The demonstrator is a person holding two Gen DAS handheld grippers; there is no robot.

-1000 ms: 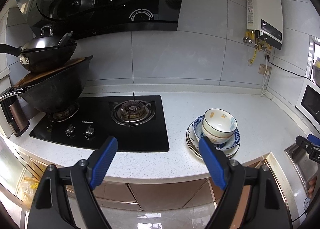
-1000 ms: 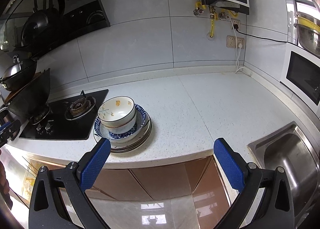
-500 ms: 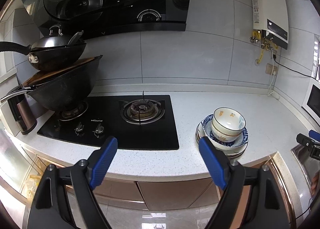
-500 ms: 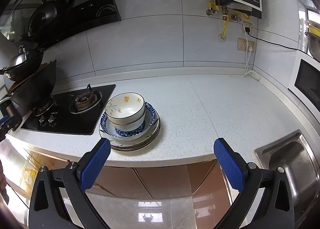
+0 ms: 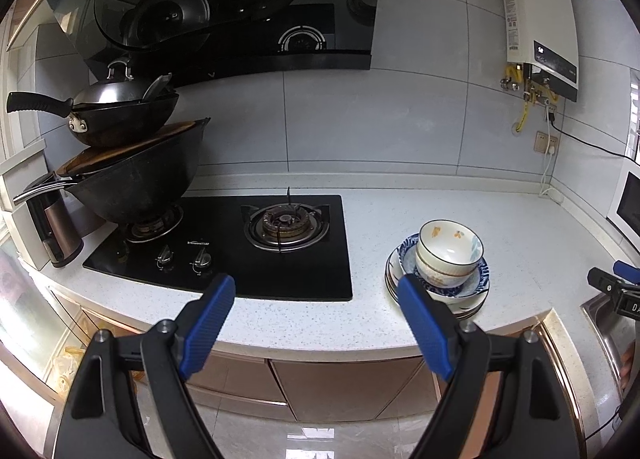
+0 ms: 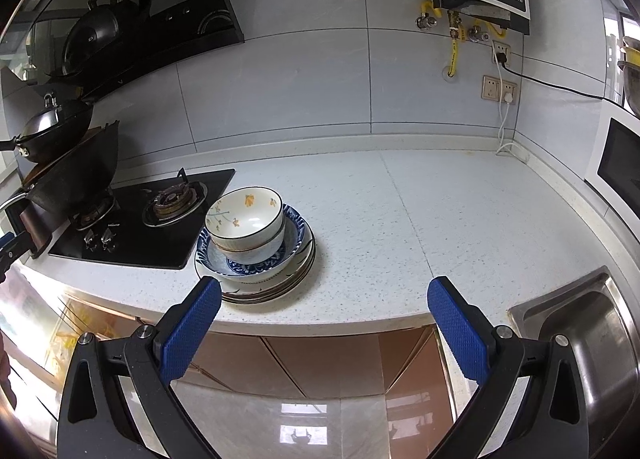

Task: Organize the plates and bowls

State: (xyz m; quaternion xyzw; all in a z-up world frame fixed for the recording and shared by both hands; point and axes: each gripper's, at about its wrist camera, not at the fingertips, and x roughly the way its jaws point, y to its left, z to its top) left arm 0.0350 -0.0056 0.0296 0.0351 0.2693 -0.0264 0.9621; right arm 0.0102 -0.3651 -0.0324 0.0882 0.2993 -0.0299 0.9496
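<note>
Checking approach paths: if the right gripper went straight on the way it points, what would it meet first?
Probably bare countertop, just right of the stack of plates and bowls. The right gripper stands open and empty; depth is uncertain.

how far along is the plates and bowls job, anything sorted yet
Done: nothing visibly sorted; the white flowered bowl sits nested on another bowl in the blue-patterned dish, all on the stacked plates on the counter. In hand: nothing; the left gripper and right gripper are open and empty, short of the counter edge. Left: apparently the whole sorting job.
</note>
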